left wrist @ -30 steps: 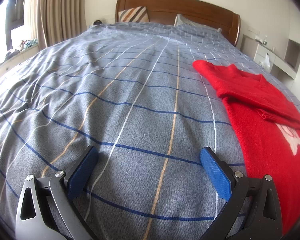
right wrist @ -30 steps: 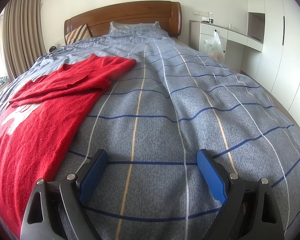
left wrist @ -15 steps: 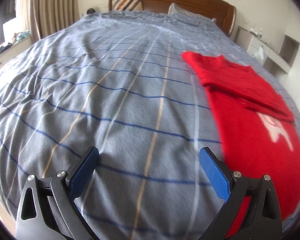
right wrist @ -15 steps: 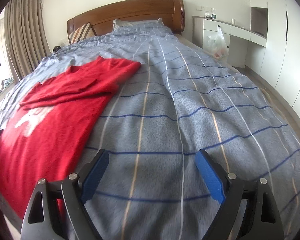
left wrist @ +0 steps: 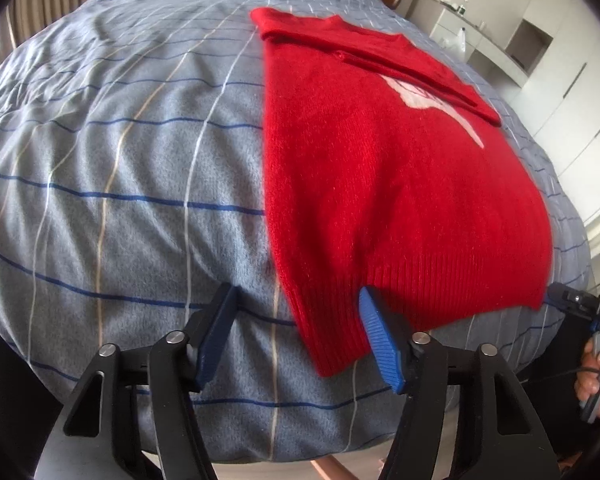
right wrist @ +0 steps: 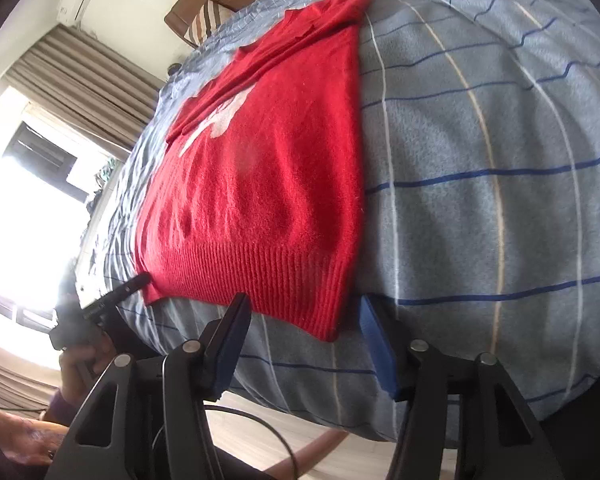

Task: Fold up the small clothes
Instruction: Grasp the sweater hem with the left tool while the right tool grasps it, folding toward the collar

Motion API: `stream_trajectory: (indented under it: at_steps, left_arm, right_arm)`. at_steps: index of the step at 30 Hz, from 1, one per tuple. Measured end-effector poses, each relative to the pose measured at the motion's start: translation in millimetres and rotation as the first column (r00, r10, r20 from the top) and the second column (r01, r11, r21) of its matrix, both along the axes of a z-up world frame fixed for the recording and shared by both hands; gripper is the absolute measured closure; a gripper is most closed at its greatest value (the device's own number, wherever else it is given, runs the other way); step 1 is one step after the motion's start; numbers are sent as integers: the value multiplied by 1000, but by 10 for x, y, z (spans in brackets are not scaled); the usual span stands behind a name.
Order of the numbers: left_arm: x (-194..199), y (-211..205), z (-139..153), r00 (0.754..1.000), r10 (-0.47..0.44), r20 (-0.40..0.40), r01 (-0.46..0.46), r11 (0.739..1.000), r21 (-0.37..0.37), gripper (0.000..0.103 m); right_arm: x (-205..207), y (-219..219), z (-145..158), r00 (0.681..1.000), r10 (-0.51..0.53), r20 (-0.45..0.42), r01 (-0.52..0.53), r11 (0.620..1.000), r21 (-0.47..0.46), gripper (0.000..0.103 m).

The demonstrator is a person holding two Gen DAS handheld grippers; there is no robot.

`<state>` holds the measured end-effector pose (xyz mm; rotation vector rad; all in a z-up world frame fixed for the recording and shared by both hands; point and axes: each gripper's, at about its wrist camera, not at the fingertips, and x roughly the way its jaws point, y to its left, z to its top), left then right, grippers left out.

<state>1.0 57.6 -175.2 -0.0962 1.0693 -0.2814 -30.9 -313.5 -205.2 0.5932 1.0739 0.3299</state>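
Between each wide-open hand-held gripper's (left wrist: 296,334) (right wrist: 302,336) blue pads lies the red knitted sweater's (left wrist: 388,168) ribbed hem corner; pinching both layers squarely should serve best.

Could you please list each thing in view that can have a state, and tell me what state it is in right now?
Red sweater: lying flat on the bed, sleeves folded across the chest, ribbed hem at the near edge, not gripped.
Left hand-held gripper: open, straddling the hem's left corner.
Right hand-held gripper: open, straddling the hem's right corner.
Bed cover: spread out, lightly wrinkled.
Curtains: drawn partly aside.
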Motion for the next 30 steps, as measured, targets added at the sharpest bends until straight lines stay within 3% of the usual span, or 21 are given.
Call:
stream_trajectory:
  at_steps: [1,2,3,7,10,13,15,18,21,25,30]
  left_arm:
    - [5,-3,-9,1000,-3,-1,3,1000,1,60]
    - [15,1,-9,1000,-9,-8,9,1000,-12,89]
    - [7,14,-4,1000,-13,-21,12,999,-36,98]
    - [-121,173,142,1000,10,-27,-14,990,-142,100]
    - [-170,273,362,999,38,-23,-42,964,-262,101]
    - [70,305,677,998,54,27,-41,934,-356,101]
    - [390,263,868,995,61,74,-29,926,-376,101]
    - [998,123,1075,986,68,153,-11,939,-344,101]
    - [1721,-45,1074,985,86,152,-35,949,-313,101]
    - [2583,-232,891,985,126,120,-95,966,-239,101]
    - [3308,-314,535,980,186,70,-171,969,-179,97]
  right_arm:
    - [37,12,-66,1000,-5,-22,5,1000,-20,70]
    - [53,3,-89,999,-19,-33,18,999,-40,83]
    - [48,-21,-81,999,-27,-30,26,999,-30,98]
    - [-87,-49,229,998,-13,58,15,999,-40,98]
    - [-138,-108,519,989,-31,144,34,999,-14,98]
    - [24,-180,814,967,-60,248,62,998,0,98]
    - [322,-209,1010,948,-57,314,72,997,-38,98]
    - [934,-246,1196,925,-57,376,99,991,-94,98]
    - [1711,-329,1229,921,-64,384,120,985,-123,98]
    - [2677,-397,1139,932,-66,356,126,981,-149,98]
    - [3407,-513,824,946,-103,306,150,980,-134,98]
